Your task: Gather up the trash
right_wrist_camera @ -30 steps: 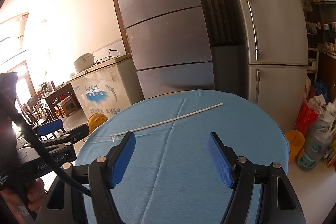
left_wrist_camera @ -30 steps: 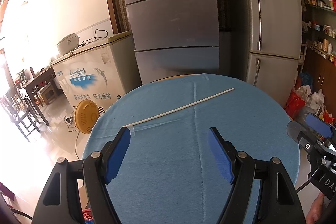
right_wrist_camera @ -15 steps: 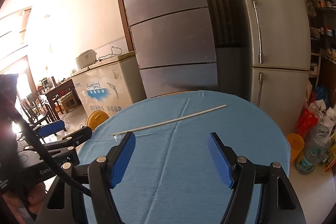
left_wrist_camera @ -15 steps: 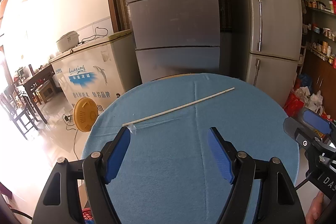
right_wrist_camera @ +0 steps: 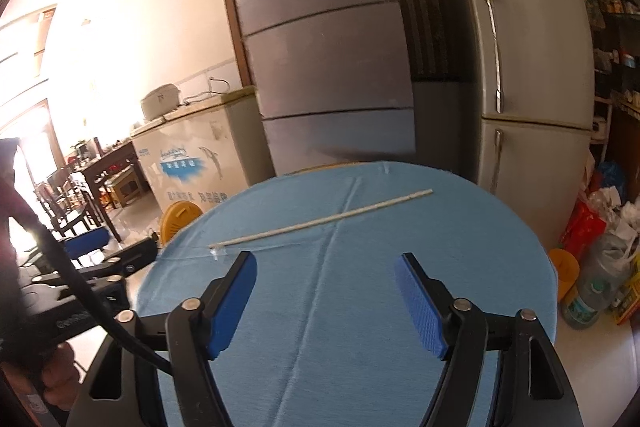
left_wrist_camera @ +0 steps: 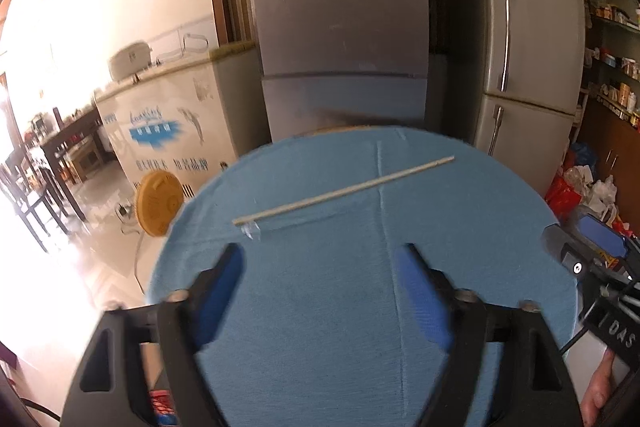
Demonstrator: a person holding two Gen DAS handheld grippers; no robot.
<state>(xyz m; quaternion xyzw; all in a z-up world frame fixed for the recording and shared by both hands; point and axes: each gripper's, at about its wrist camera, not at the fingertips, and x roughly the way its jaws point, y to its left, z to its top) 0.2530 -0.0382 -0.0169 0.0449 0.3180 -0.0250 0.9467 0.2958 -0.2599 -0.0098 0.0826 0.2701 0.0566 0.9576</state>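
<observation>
A long thin white stick (left_wrist_camera: pixel 344 190) (right_wrist_camera: pixel 320 221) lies slantwise across the far half of a round table under a blue cloth (left_wrist_camera: pixel 360 327) (right_wrist_camera: pixel 360 307). A small clear scrap (left_wrist_camera: pixel 252 229) (right_wrist_camera: pixel 216 251) sits at the stick's near left end. My left gripper (left_wrist_camera: pixel 322 255) hovers over the cloth short of the stick, its jaws opening with nothing between them. My right gripper (right_wrist_camera: pixel 326 263) is also over the cloth, near the stick, its jaws opening and empty. Each gripper shows at the edge of the other's view: the right gripper (left_wrist_camera: pixel 592 243), the left gripper (right_wrist_camera: pixel 104 259).
Two grey fridges (left_wrist_camera: pixel 340 27) (left_wrist_camera: pixel 520 39) stand behind the table, a white chest freezer (left_wrist_camera: pixel 168 123) at the left. A yellow round lid (left_wrist_camera: pixel 156 203) leans on the floor. Bags and bottles (right_wrist_camera: pixel 600 259) crowd the floor at the right. Dark wooden chairs (left_wrist_camera: pixel 36 179) stand far left.
Both grippers have dipped and moved forward over the table. The left gripper's jaws have spread wider; the right's have widened slightly. The stick has not moved.
</observation>
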